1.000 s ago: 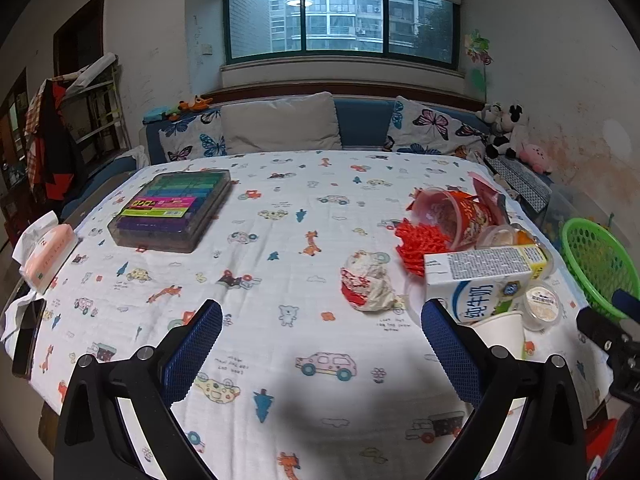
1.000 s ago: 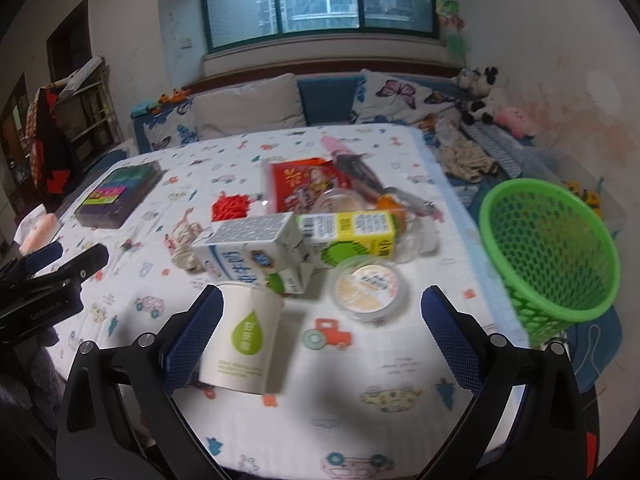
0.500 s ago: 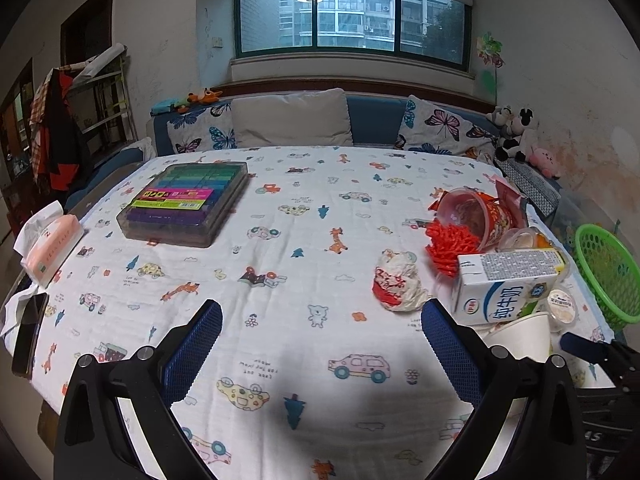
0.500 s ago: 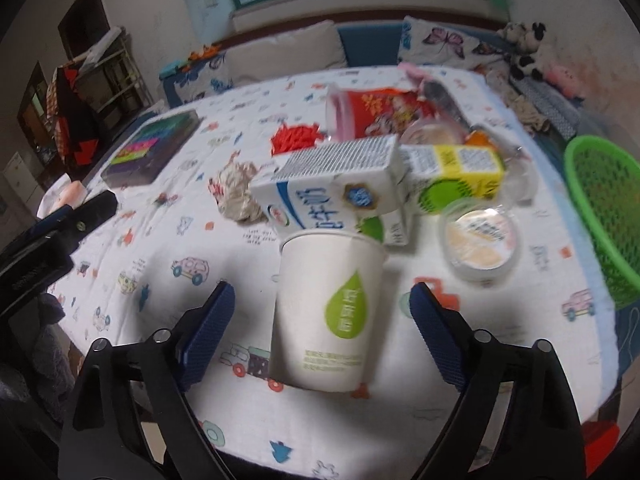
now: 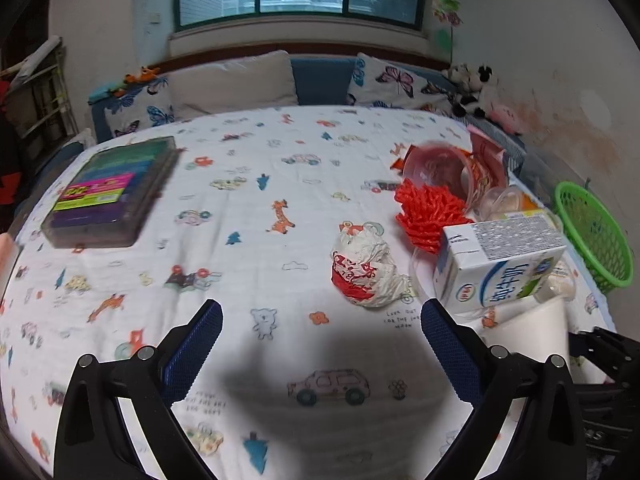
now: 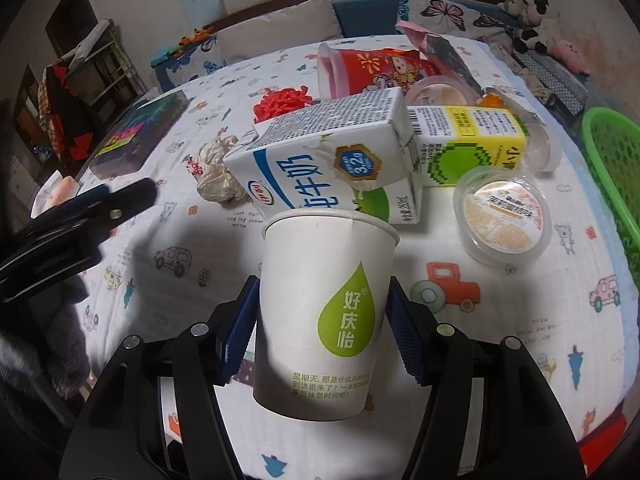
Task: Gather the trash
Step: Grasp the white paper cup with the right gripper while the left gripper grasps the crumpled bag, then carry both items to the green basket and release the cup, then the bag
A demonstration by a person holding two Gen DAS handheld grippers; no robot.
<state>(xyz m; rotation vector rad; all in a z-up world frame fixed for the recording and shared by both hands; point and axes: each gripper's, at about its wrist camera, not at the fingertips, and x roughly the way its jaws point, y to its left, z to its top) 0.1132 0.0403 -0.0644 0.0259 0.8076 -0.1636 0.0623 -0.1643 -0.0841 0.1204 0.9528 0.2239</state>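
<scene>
My right gripper (image 6: 320,320) is shut on a white paper cup (image 6: 326,312) with a green drop logo, standing upright on the table. Behind the cup lie a blue-white milk carton (image 6: 324,168), a yellow-green carton (image 6: 468,144), a lidded round tub (image 6: 504,216), a red snack cup (image 6: 372,68), red shreds (image 6: 284,100) and a crumpled wrapper (image 6: 216,176). My left gripper (image 5: 320,348) is open and empty, above the cloth in front of the wrapper (image 5: 364,272). The cup (image 5: 532,328) and the milk carton (image 5: 500,264) show at its right.
A green mesh basket (image 6: 612,168) stands off the table's right edge; it also shows in the left wrist view (image 5: 596,228). A clear box of coloured items (image 5: 108,192) lies at the far left. A sofa with pillows (image 5: 240,80) runs behind the table.
My right gripper moved forward around the paper cup and closed on it. My left gripper drifted right and closer to the wrapper, still open.
</scene>
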